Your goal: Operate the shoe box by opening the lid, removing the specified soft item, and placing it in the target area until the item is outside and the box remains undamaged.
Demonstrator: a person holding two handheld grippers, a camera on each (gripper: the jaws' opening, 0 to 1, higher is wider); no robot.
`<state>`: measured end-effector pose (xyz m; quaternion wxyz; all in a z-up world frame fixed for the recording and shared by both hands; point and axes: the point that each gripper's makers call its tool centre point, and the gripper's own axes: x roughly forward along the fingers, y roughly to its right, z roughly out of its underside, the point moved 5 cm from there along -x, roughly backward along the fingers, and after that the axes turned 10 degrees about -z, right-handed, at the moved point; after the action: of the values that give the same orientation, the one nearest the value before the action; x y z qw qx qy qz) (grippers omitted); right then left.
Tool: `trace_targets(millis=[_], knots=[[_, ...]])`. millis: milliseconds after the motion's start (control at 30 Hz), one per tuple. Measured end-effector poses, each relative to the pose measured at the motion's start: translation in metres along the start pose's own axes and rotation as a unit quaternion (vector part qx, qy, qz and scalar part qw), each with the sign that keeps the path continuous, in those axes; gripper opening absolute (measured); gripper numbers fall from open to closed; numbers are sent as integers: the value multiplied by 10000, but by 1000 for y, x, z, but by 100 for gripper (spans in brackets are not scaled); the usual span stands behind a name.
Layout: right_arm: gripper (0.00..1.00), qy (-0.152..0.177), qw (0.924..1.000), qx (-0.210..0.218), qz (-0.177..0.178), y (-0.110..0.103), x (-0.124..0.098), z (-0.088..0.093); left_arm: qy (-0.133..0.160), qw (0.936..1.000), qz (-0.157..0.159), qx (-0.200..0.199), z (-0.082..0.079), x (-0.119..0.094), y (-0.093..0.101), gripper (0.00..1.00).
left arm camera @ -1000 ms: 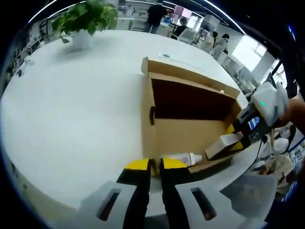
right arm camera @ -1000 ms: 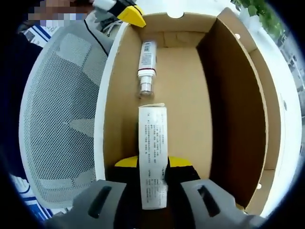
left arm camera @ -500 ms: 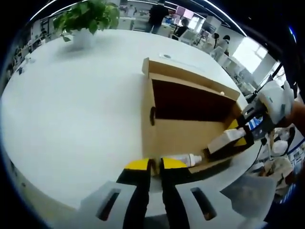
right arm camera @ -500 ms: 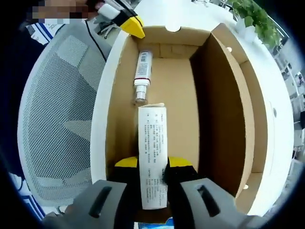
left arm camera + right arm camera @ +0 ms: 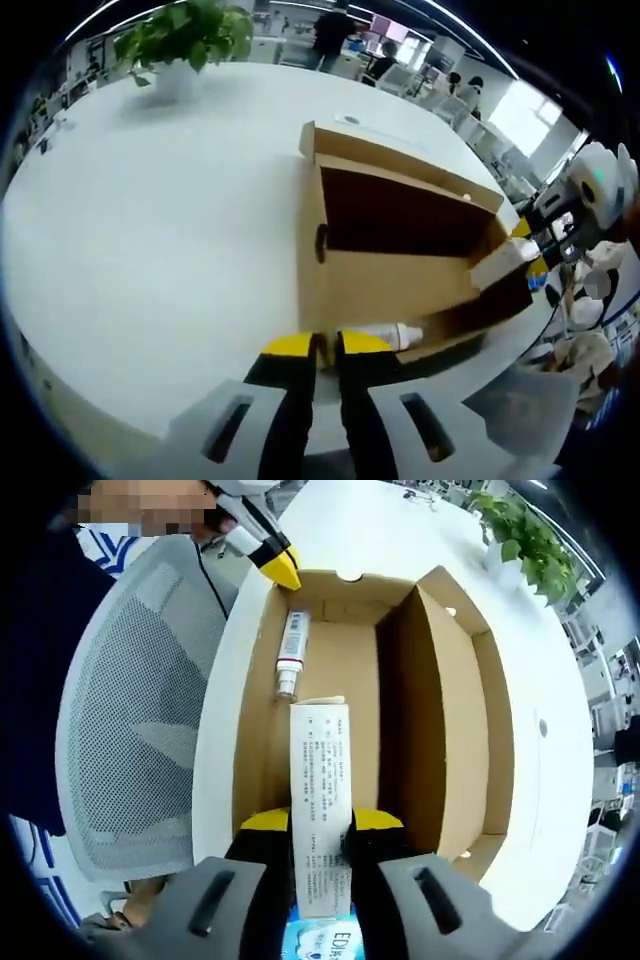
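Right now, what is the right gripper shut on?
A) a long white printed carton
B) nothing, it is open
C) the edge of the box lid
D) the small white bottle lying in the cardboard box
A: in the right gripper view the right gripper pinches the long white printed carton above the open brown cardboard shoe box, while the small white bottle lies on the box floor.

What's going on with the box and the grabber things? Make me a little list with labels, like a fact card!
Box: brown cardboard shoe box, open, on a white table
Right gripper: shut on a white carton with printed text, held above the open box
Left gripper: shut on the box's near wall
Left inside: a small white bottle lying on the box floor by one side wall
Nearby: a potted plant on the table's far side, a grey mesh chair beside the table
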<state>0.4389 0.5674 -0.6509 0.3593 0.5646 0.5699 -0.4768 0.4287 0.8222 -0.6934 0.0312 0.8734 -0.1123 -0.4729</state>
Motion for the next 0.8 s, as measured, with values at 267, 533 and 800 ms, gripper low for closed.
trace_targets(millis=[267,533,800], knots=[[17,351,9990,242,161,2,-24,1,27,10000,-22,22,0,-1,0,5],[17,333,9989,138,301,2,-42,-2,25,10000,-23,9,-1,0,0,5],[17,78,9990,196,388,3,-61,25,52,10000,-32,-6,-1,-1,0,4]])
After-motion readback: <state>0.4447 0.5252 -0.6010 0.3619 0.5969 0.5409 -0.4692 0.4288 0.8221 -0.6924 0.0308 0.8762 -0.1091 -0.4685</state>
